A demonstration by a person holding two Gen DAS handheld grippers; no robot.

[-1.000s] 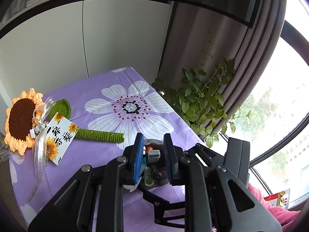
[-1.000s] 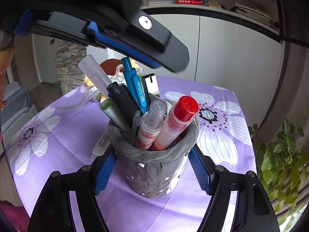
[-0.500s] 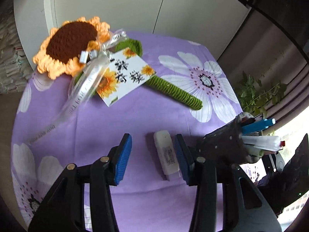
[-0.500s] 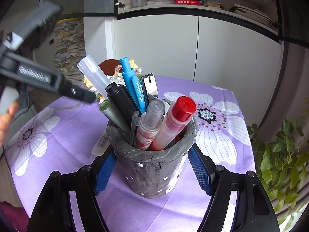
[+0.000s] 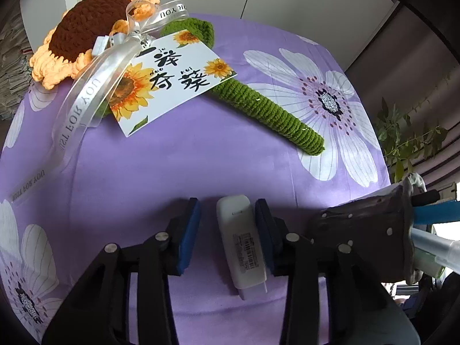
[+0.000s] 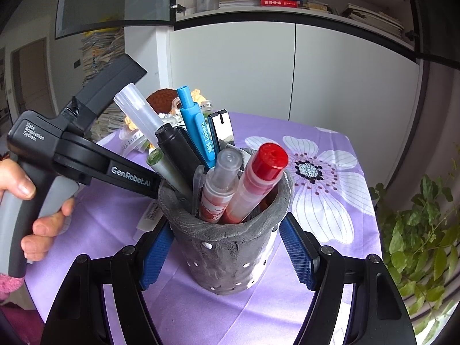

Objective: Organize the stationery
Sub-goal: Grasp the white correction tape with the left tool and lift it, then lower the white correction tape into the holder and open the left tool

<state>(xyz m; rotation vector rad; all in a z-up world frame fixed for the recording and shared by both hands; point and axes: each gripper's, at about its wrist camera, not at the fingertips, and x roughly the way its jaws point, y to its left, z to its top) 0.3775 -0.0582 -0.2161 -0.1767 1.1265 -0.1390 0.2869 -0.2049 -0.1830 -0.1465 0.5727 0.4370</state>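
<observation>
A white correction-tape case (image 5: 241, 241) lies flat on the purple flowered tablecloth (image 5: 178, 166) between the blue pads of the left gripper (image 5: 227, 231), its long axis running along the fingers, rounded end pointing away from the camera. The jaws are closing; the right-hand pad sits against the case, the other stands clear of it. Just to the right, the right gripper (image 6: 230, 247) clamps both sides of a grey perforated pen holder (image 6: 227, 244), upright and packed with pens and markers. A hand (image 6: 34, 210) grips the left tool's handle. Beyond the left fingertips lies a crocheted sunflower (image 5: 95, 34) with a card (image 5: 172, 77).
</observation>
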